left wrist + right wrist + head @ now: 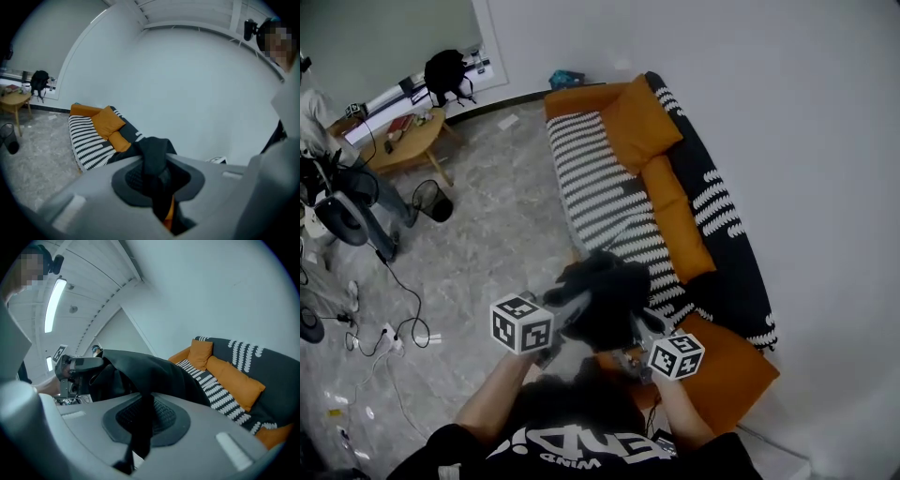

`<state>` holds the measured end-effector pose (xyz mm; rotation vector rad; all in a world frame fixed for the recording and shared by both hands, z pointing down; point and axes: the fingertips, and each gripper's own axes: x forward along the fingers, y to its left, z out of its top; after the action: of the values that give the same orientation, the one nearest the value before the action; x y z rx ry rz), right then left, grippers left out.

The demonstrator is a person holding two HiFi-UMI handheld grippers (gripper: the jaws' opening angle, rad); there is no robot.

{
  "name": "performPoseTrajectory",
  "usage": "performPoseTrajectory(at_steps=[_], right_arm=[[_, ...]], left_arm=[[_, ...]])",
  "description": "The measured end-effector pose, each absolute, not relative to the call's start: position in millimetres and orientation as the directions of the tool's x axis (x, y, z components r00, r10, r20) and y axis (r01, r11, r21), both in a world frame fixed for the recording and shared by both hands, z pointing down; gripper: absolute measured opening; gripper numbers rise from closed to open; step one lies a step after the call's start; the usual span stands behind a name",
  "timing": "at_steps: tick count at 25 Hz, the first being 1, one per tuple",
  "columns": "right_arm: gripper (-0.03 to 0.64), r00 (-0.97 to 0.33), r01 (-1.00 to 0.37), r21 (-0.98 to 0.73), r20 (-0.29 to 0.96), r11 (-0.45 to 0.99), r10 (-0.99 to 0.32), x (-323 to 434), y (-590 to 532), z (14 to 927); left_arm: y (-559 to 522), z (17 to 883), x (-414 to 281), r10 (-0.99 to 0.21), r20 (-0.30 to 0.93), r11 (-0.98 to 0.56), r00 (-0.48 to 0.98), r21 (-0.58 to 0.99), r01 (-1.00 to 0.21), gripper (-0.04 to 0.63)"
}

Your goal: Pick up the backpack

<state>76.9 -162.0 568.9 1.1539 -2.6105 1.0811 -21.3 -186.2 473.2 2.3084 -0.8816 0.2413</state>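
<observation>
The black backpack (pixel 605 298) hangs in the air over the near end of the sofa, held between both grippers. My left gripper (pixel 570 317) is shut on a fold of its black fabric (pixel 154 154), which runs down between the jaws. My right gripper (pixel 636 349) is shut on a black strap (pixel 140 427) of the same backpack (pixel 150 373). In the right gripper view the bag's body spreads across to the left gripper. The marker cubes (pixel 522 323) sit on either side of the bag, whose underside is hidden.
Below lies a sofa (pixel 609 202) with a striped cover and orange cushions (pixel 639 122), against the white wall. At the far left stand a wooden side table (pixel 408 141), a black bin (pixel 433 200) and a seated person. Cables (pixel 394 333) trail over the stone floor.
</observation>
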Motion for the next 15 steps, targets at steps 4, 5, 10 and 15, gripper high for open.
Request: performPoseTrajectory(at_steps=[4, 5, 10, 15], right_arm=[[0.015, -0.721, -0.669, -0.574, 0.348, 0.472, -0.599, 48.3, -130.5, 570.1], [0.015, -0.719, -0.671, -0.574, 0.350, 0.470, -0.600, 41.5, -120.7, 570.8], [0.015, -0.708, -0.677, -0.587, 0.353, 0.444, -0.612, 8.0, -65.4, 568.5], [0.015, -0.688, -0.689, -0.592, 0.350, 0.419, -0.636, -26.1, -10.9, 559.8]], left_arm=[[-153.7, 473.3, -49.4, -0.528, 0.381, -0.561, 0.759, 0.514, -0.649, 0.060], [-144.1, 473.8, -56.0, -0.526, 0.379, -0.562, 0.761, 0.517, -0.646, 0.060], [-91.3, 470.9, -89.8, -0.516, 0.363, -0.571, 0.776, 0.529, -0.628, 0.060], [-38.6, 463.5, -126.1, -0.502, 0.341, -0.581, 0.795, 0.547, -0.602, 0.060]])
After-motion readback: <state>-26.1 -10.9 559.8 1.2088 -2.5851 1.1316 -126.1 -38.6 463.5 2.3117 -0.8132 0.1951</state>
